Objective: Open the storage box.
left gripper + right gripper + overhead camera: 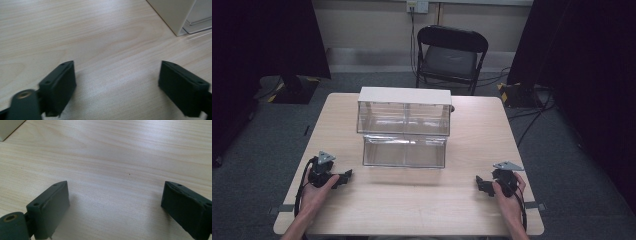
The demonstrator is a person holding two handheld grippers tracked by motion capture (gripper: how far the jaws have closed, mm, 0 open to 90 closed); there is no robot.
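A clear plastic drawer unit [404,127] with a white top stands at the middle of the wooden table [412,200]; its lower drawer juts toward me. My left gripper [346,177] rests on the table at the front left, held by a hand, jaws wide apart with nothing between them. The left gripper view has bare wood between its jaws [117,85] and a corner of the drawer unit [178,15] at the top right. My right gripper [481,183] lies at the front right, also open and empty, over bare wood [115,207].
A black folding chair [449,55] stands beyond the table's far edge. Dark curtains hang at both sides, and cables lie on the grey carpet to the right. A corner of the unit [8,128] appears at the top left of the right gripper view.
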